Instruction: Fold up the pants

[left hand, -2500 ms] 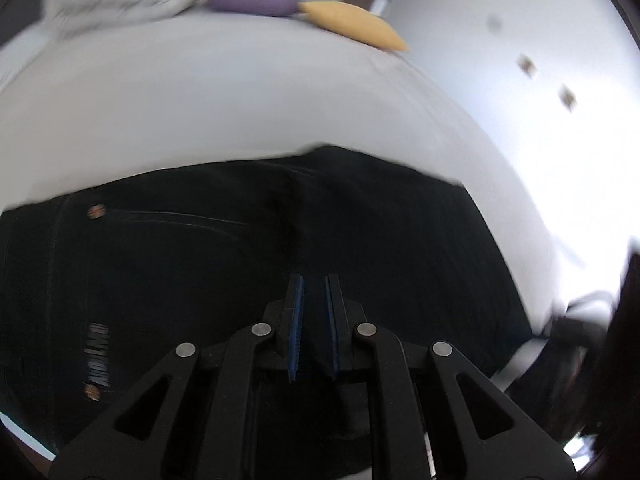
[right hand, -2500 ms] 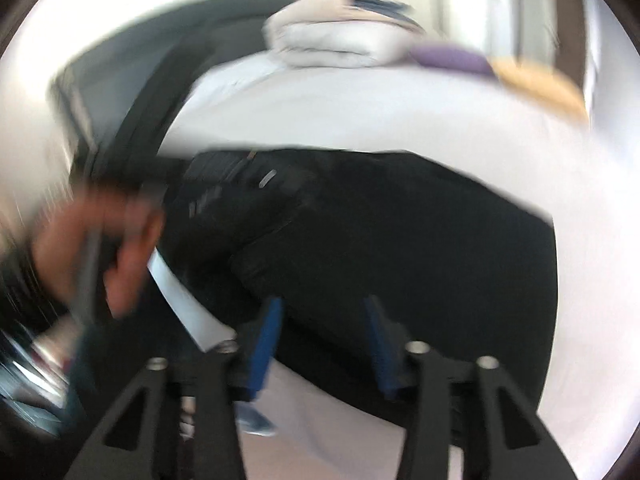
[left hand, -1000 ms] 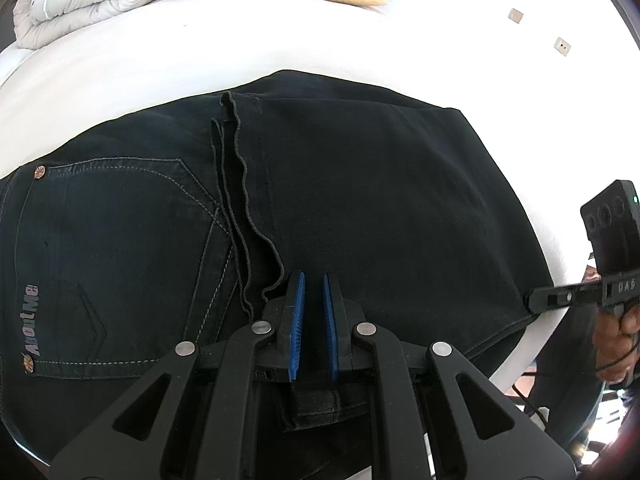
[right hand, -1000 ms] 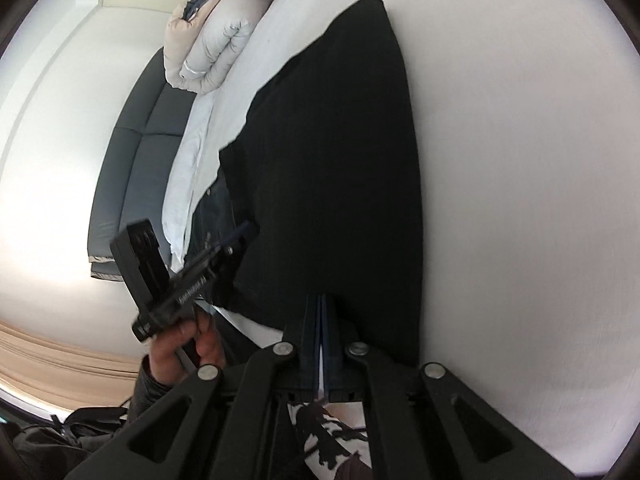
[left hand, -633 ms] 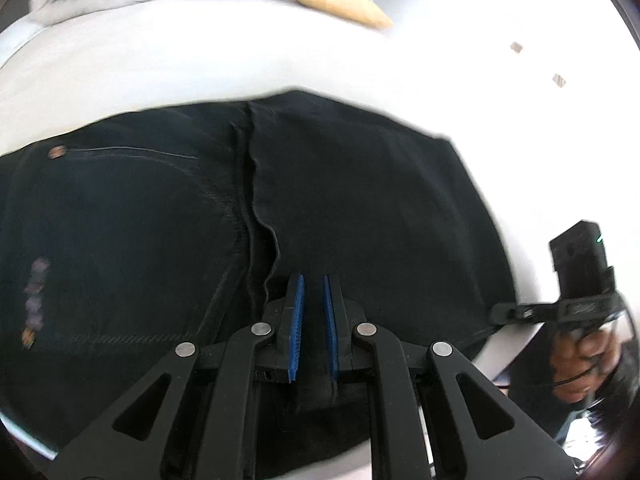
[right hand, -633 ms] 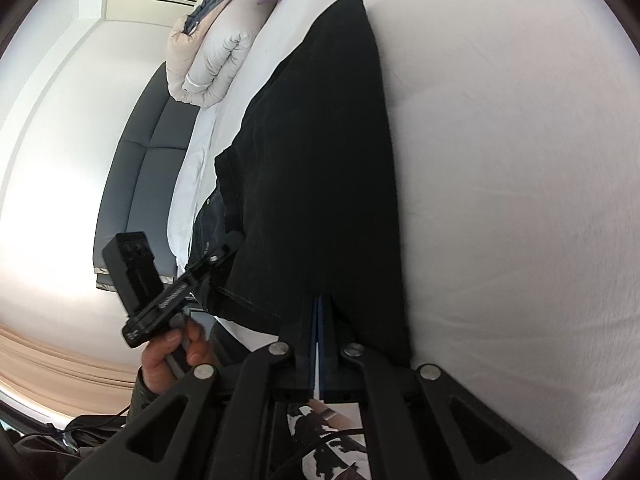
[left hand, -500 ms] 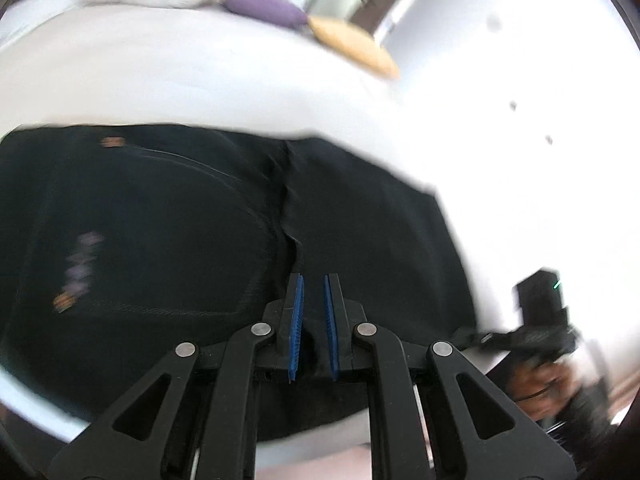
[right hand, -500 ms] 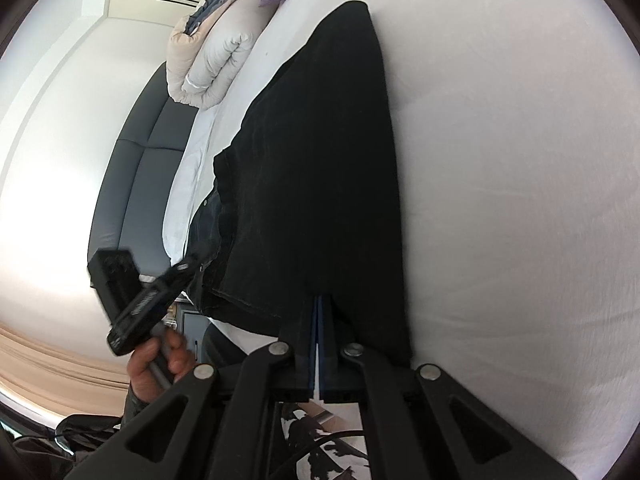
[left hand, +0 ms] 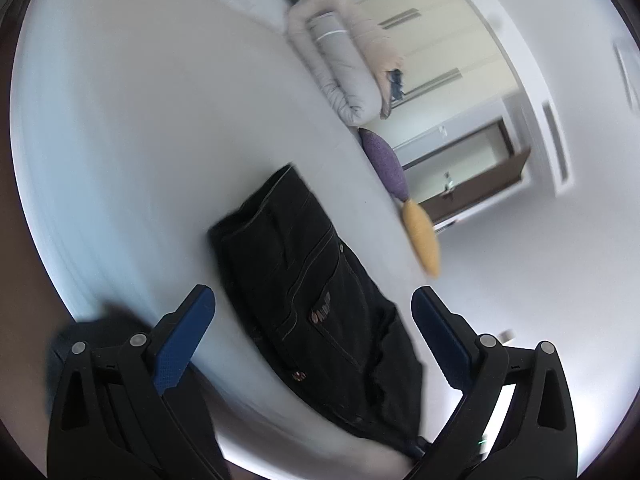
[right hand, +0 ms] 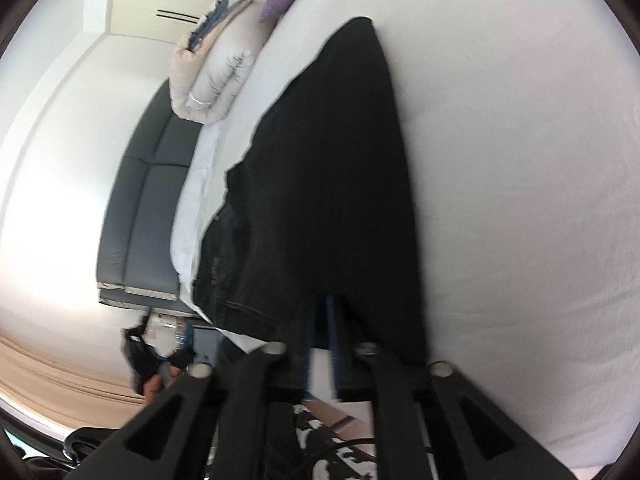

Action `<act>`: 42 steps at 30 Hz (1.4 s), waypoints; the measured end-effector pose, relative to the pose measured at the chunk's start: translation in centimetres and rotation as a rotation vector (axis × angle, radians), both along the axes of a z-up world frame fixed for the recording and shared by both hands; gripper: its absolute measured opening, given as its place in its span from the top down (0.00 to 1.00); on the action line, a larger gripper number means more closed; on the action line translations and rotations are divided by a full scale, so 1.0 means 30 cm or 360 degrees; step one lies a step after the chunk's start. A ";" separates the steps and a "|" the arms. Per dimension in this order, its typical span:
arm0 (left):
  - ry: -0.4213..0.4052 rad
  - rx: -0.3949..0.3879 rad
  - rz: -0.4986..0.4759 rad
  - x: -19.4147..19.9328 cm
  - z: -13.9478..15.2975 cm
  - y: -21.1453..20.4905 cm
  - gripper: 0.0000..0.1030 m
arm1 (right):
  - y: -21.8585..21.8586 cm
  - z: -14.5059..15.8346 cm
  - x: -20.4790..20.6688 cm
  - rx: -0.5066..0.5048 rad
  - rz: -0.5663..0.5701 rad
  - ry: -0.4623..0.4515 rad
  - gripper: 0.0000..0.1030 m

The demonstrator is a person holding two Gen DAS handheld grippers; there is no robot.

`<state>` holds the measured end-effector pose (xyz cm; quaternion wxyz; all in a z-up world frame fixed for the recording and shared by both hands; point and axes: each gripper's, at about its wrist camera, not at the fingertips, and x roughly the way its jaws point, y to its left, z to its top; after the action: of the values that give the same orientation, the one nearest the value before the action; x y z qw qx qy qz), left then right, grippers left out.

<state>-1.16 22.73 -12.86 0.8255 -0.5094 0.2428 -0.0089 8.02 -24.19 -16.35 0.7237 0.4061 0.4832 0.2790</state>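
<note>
Black denim pants (left hand: 316,296) lie folded on the white bed (left hand: 132,128), long axis running ahead from the left gripper (left hand: 312,320), whose jaws now gape empty after pinching the cloth half a second ago. The right gripper (right hand: 324,320), blurred, appears nearly closed at the near hem, likelier to move next.

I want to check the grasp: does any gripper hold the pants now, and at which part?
The left gripper is open and holds nothing. The right gripper is at the near edge of the pants, but blur hides whether it grips.
</note>
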 end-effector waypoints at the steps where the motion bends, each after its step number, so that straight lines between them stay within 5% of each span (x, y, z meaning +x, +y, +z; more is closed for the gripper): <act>1: 0.0013 -0.0100 0.0004 0.006 -0.033 0.016 0.03 | 0.002 0.009 -0.001 0.0026 -0.0001 -0.0013 0.64; 4: 0.0047 -0.0212 0.0016 0.032 -0.086 0.049 0.03 | 0.007 0.039 -0.002 0.0071 -0.0018 -0.0042 0.54; 15: 0.0045 -0.0389 0.0033 0.112 -0.197 0.136 0.04 | 0.049 0.124 0.024 0.0370 0.0032 -0.0157 0.54; 27: -0.0068 -0.0789 0.0049 0.183 -0.312 0.144 0.06 | 0.084 0.159 0.060 0.0536 0.0040 -0.0232 0.64; 35: -0.0019 -0.0849 -0.0019 0.225 -0.322 0.084 0.11 | 0.142 0.157 0.071 0.0518 0.0107 -0.0206 0.67; 38: 0.0065 -0.0822 -0.0074 0.231 -0.325 0.047 0.30 | 0.165 0.164 0.079 0.0493 0.0135 -0.0205 0.68; 40: 0.0174 -0.0843 -0.0178 0.254 -0.356 -0.009 0.62 | 0.176 0.168 0.082 0.0470 0.0149 -0.0205 0.68; 42: 0.0268 -0.0710 -0.0187 0.261 -0.368 -0.034 0.81 | 0.178 0.162 0.085 0.0466 0.0149 -0.0194 0.69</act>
<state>6.67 21.70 -23.91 0.6675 -0.6630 0.3321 -0.0678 10.56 -18.84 -11.48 0.6710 0.4664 0.4110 0.4041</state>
